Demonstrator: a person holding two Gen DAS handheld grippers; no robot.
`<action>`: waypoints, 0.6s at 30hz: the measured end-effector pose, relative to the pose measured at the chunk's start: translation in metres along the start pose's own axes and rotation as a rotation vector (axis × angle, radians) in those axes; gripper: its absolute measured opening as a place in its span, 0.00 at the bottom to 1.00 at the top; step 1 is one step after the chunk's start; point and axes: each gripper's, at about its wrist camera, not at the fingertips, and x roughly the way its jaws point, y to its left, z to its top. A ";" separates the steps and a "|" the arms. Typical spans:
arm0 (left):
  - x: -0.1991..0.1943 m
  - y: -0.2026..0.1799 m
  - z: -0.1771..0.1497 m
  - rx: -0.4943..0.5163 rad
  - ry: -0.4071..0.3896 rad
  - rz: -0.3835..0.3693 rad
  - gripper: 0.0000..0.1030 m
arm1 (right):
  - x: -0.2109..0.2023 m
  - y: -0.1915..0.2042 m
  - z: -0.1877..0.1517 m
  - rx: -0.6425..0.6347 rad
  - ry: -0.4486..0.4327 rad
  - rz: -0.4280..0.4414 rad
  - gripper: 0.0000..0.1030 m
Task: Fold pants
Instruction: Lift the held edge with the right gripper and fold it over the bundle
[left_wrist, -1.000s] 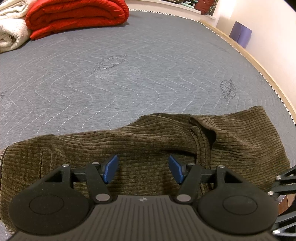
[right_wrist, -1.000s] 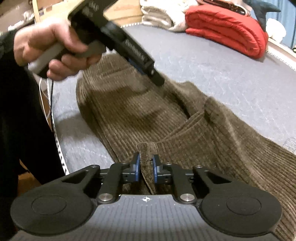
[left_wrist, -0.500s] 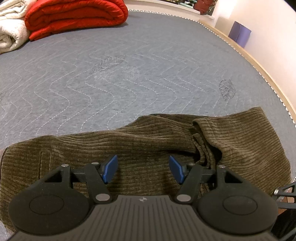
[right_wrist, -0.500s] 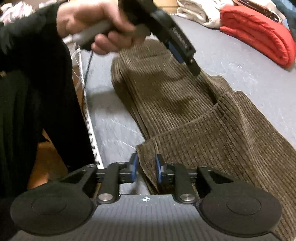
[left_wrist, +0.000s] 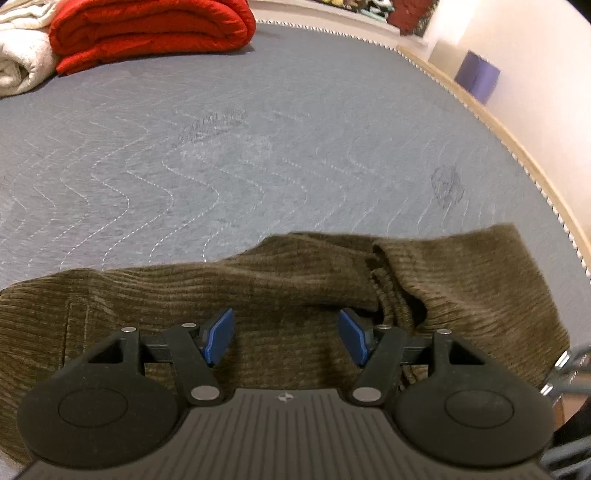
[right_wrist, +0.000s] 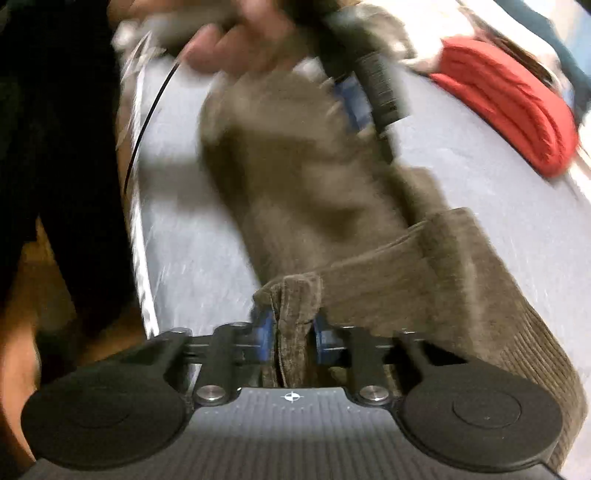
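Note:
The olive-brown corduroy pants (left_wrist: 295, 295) lie crumpled across the near part of the grey quilted bed, with a fold near the middle right. My left gripper (left_wrist: 284, 338) is open and empty, just above the pants. In the right wrist view the pants (right_wrist: 314, 206) stretch away from me. My right gripper (right_wrist: 291, 332) is shut on a bunched hem edge of the pants at the near end. The left gripper (right_wrist: 369, 85), held in a hand, shows blurred at the top of that view.
A folded red blanket (left_wrist: 147, 29) and a cream blanket (left_wrist: 18, 62) lie at the far left of the bed (left_wrist: 258, 147). The bed's wooden edge (left_wrist: 517, 155) and a wall run along the right. The person's dark clothing (right_wrist: 55, 147) fills the left of the right wrist view.
My right gripper has lifted and pulled the held hem toward the bed's near edge, bunching it between the fingers. The left gripper stays open and has shifted slightly over the pants.

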 end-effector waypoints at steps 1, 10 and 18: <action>-0.002 0.002 0.002 -0.021 -0.018 -0.008 0.66 | -0.012 -0.012 0.004 0.066 -0.063 -0.019 0.20; -0.007 0.016 0.015 -0.157 -0.061 -0.077 0.66 | -0.016 -0.007 0.019 0.154 -0.239 0.097 0.30; 0.022 0.007 0.009 -0.200 0.079 -0.218 0.66 | -0.024 -0.032 0.014 0.220 -0.203 0.051 0.63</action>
